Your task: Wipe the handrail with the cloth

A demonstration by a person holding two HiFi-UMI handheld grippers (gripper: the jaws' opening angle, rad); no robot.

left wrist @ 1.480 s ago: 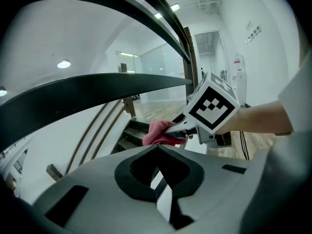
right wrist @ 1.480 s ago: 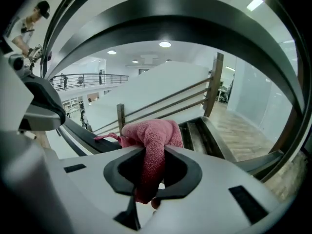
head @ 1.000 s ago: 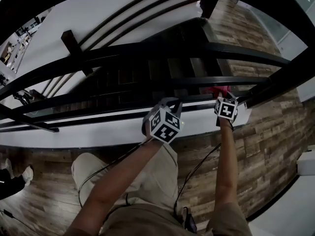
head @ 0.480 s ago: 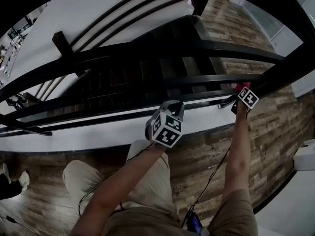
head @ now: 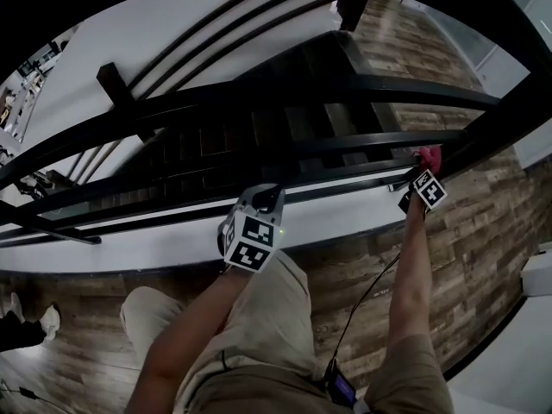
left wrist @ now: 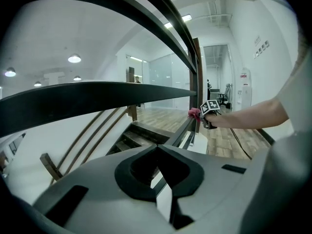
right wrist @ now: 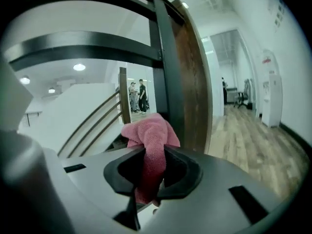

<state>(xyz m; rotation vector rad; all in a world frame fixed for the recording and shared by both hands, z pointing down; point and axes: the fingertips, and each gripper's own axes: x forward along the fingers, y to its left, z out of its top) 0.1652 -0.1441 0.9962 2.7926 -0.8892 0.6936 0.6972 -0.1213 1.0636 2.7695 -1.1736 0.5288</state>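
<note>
Right gripper view, unlike head view, shows right claw [right wrist: 153, 152] pinching the cloth [right wrist: 150, 130] (left claw [left wrist: 157, 147] pressed together).

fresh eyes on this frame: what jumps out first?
The pink cloth is the only bright colour, bunched and clamped in the right gripper beside a wooden post at the railing's right end. Next comes the dark handrail, sweeping across the head view above the stairs. The left gripper is shut and empty, nearer the person.
</note>
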